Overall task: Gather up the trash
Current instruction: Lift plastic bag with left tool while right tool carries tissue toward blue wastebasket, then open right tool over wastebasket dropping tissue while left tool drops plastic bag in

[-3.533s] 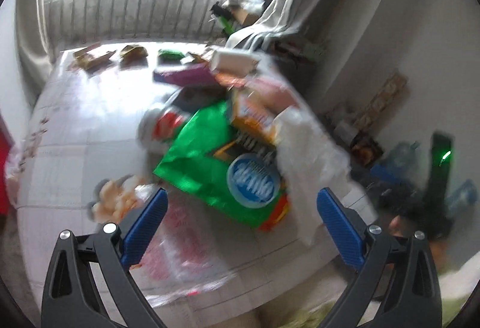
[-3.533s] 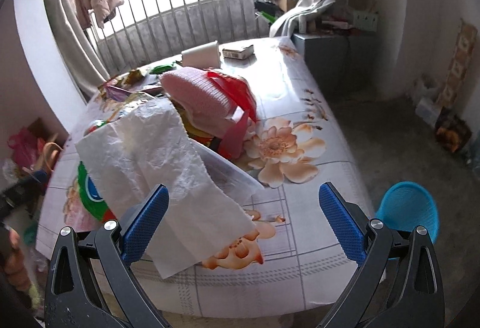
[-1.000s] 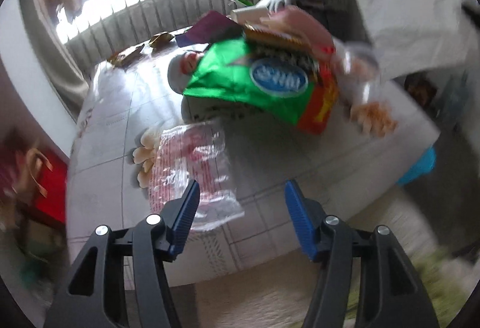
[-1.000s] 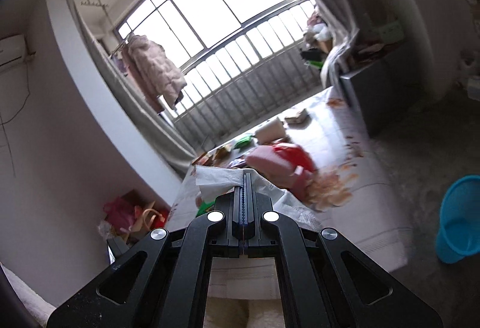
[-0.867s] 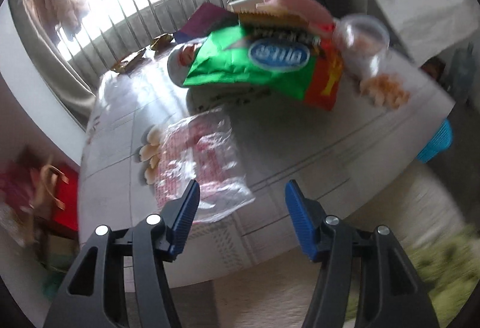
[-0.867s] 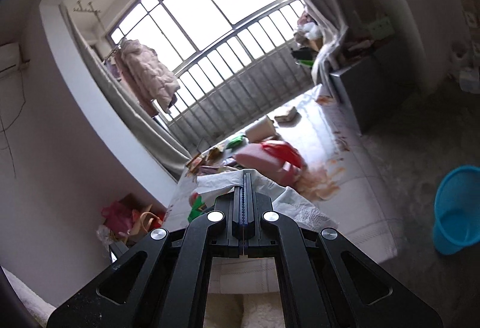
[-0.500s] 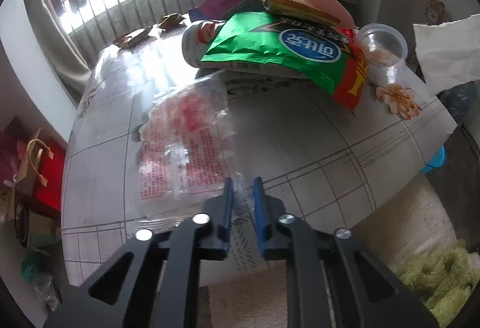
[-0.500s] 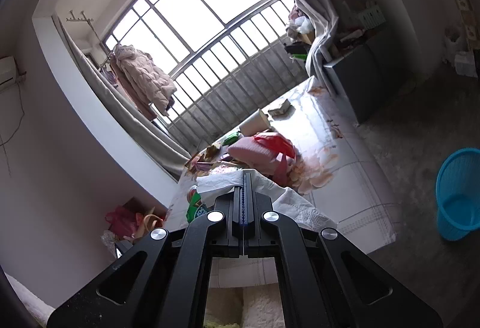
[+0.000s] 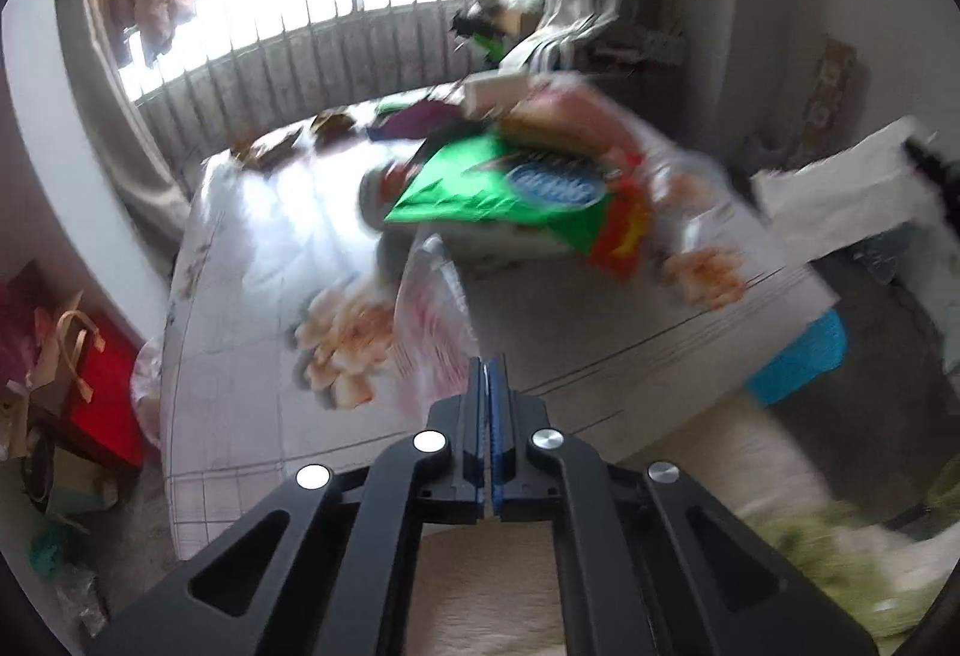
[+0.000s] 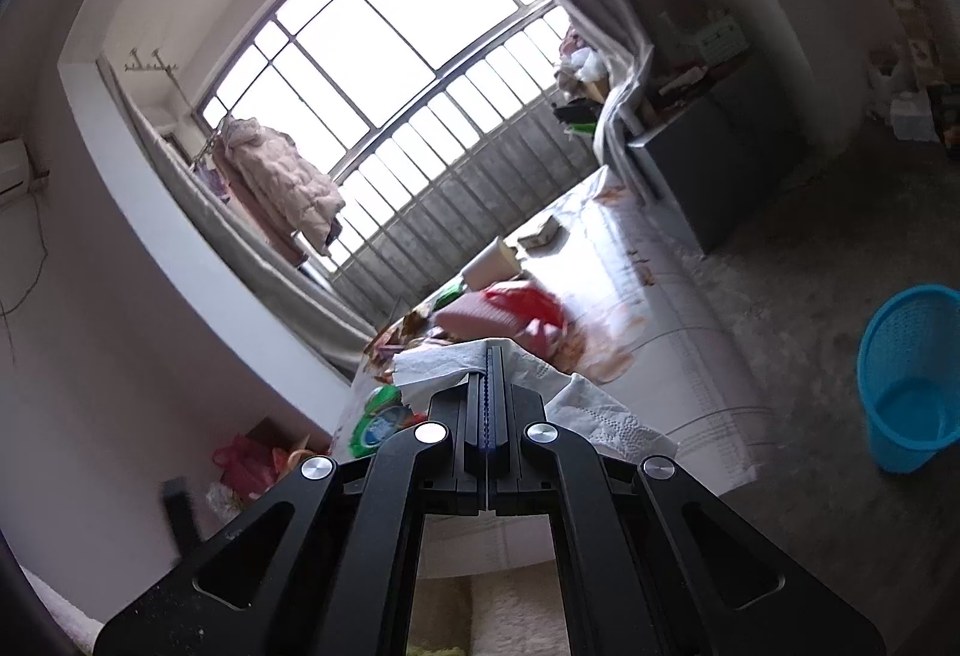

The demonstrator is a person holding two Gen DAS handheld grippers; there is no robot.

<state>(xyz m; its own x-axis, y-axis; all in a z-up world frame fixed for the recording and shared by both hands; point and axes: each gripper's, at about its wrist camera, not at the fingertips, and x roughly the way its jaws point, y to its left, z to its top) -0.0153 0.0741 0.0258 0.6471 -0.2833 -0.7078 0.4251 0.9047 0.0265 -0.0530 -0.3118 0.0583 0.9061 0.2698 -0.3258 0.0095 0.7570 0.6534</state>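
Observation:
My left gripper [image 9: 487, 365] is shut on a clear plastic wrapper with red print [image 9: 433, 320] and holds it up off the table [image 9: 252, 248]. A green snack bag [image 9: 504, 188] lies on a heap of trash in the middle of the table. My right gripper [image 10: 493, 353] is shut on a white paper towel [image 10: 591, 410] that drapes over its fingers, held above the table's near edge. That towel also shows at the right of the left wrist view [image 9: 840, 200]. A blue waste basket [image 10: 909, 377] stands on the floor to the right; it also shows in the left wrist view [image 9: 798, 362].
A pink and red bundle [image 10: 510, 311], a paper roll [image 10: 489, 260] and small wrappers lie on the flowered tablecloth. A red box and bags [image 9: 90, 380] sit on the floor at the left. A dark cabinet [image 10: 690, 164] stands by the barred window.
My left gripper has closed on the clear plastic wrapper and lifted it from the table. My right gripper stays shut on the paper towel and has swung, bringing the blue basket nearer in view.

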